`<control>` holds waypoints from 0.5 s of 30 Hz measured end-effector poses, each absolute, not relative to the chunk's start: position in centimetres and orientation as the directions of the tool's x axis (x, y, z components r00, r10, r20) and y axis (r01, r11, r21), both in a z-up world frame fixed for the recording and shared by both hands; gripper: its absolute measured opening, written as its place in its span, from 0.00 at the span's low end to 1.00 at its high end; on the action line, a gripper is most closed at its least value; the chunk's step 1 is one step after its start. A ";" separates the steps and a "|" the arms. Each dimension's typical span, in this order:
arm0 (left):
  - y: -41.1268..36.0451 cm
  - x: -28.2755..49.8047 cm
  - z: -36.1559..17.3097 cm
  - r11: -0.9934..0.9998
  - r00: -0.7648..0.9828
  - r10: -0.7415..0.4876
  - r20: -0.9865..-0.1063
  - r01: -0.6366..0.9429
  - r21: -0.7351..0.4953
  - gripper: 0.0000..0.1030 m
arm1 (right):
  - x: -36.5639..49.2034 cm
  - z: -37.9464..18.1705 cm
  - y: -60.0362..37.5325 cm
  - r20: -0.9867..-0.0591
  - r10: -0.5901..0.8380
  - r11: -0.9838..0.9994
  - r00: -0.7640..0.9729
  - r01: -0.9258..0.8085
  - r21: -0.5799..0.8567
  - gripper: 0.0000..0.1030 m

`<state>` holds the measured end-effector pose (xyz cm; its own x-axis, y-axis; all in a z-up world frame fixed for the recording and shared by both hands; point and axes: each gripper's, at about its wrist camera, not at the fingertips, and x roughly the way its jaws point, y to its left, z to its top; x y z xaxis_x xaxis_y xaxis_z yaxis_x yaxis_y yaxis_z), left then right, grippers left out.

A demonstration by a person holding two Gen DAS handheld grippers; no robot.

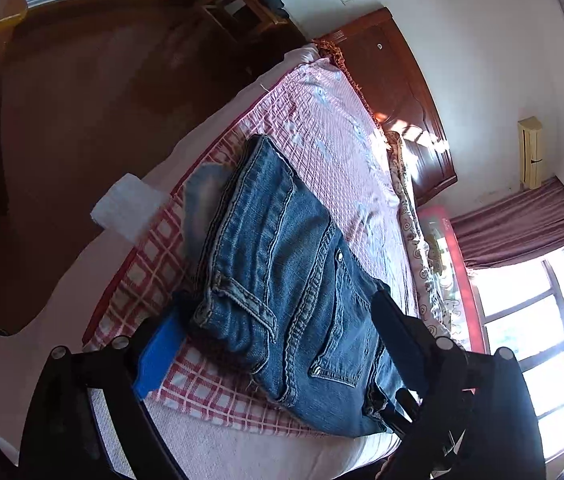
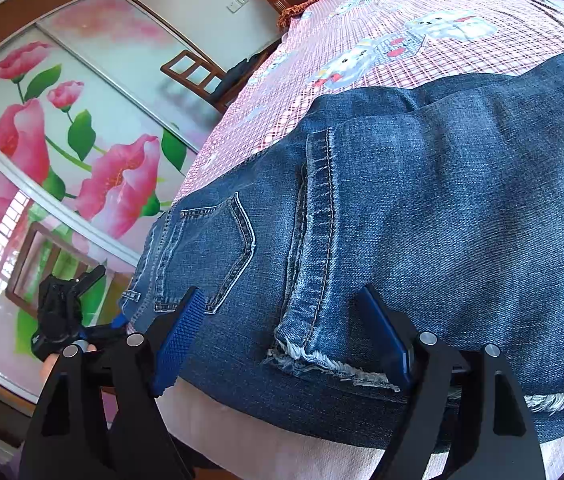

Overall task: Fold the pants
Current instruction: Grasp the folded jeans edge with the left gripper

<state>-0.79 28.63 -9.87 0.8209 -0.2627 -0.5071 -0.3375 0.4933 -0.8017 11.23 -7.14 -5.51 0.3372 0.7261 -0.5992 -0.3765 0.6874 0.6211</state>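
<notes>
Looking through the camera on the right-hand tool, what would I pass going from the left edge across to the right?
Flowered wardrobe door → the left gripper, seen at a distance → wooden chair → folded jeans lying on the pink checked bedspread.

Stood in a bedroom with white walls (image 1: 461, 20) and a dark reddish-brown floor (image 1: 82, 100). Held a bed (image 1: 210, 452) under a pink-and-white checked sheet (image 1: 321, 128), printed with small white animals in the right wrist view. Had a dark wooden headboard (image 1: 397, 92) at the far end, sunlit in patches. Showed a wooden chair (image 1: 242, 8) beyond the bed's far corner, dark cloth draped on it. Carried a wardrobe (image 2: 62, 140) with sliding doors painted in large pink flowers and green leaves. Let bright daylight through a barred window (image 1: 533, 320) under a mauve curtain (image 1: 521, 220).
</notes>
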 end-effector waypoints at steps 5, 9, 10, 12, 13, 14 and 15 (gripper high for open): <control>29.1 -1.3 -11.3 0.459 0.812 -0.269 -0.518 -0.365 -0.810 0.75 | 11.3 -5.6 -7.3 -0.598 0.726 0.688 0.341 -0.380 0.619 0.76; 28.7 -1.2 -11.2 0.475 0.795 -0.250 -0.553 -0.397 -0.785 0.64 | 11.3 -5.6 -7.3 -0.599 0.724 0.689 0.341 -0.380 0.617 0.76; 28.5 -1.2 -11.3 0.478 0.784 -0.240 -0.572 -0.417 -0.773 0.47 | 11.3 -5.5 -7.3 -0.600 0.724 0.690 0.342 -0.380 0.616 0.76; 28.4 -1.0 -12.1 0.466 0.768 -0.243 -0.593 -0.444 -0.766 0.23 | 11.3 -5.5 -7.3 -0.599 0.724 0.690 0.342 -0.381 0.616 0.76; 28.3 -1.2 -12.2 0.464 0.772 -0.232 -0.592 -0.447 -0.765 0.21 | 11.3 -5.5 -7.3 -0.599 0.724 0.689 0.341 -0.380 0.617 0.76; 28.0 -1.2 -12.2 0.478 0.770 -0.220 -0.600 -0.451 -0.754 0.20 | 11.3 -5.5 -7.3 -0.599 0.724 0.689 0.342 -0.379 0.617 0.76; 27.7 -1.1 -11.9 0.497 0.764 -0.205 -0.612 -0.457 -0.737 0.20 | 11.3 -5.5 -7.3 -0.599 0.725 0.689 0.342 -0.379 0.618 0.76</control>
